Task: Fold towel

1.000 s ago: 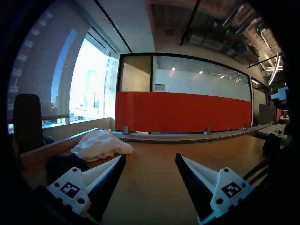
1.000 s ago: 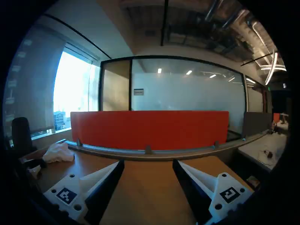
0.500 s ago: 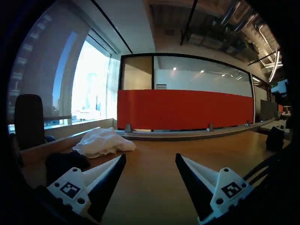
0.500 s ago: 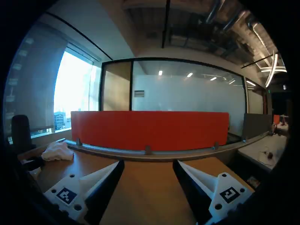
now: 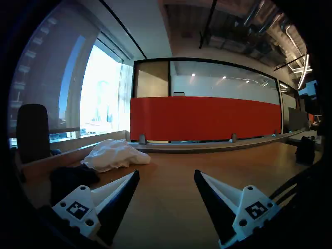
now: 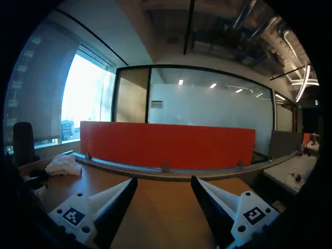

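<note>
- Opening step, by the look of it, is the approach: the white towel (image 5: 115, 154) lies crumpled in a heap on the wooden desk (image 5: 249, 164), not yet spread or folded, with neither tool touching it.
- The left gripper (image 5: 166, 175) hovers low over the desk, its 2 fingers spread wide with nothing between them. The towel sits ahead and to the left of the jaws, near but apart, beside a dark bundle (image 5: 74, 177) (too dim to identify).
- The right gripper (image 6: 164, 179) is likewise spread and empty; in the right gripper view the towel lies well apart, far off to the left before the red partition (image 6: 166, 145).
- The next move likely calls for both grippers to swing left, each pinch an edge, and lay the cloth flat — its corners look buried in the heap.
</note>
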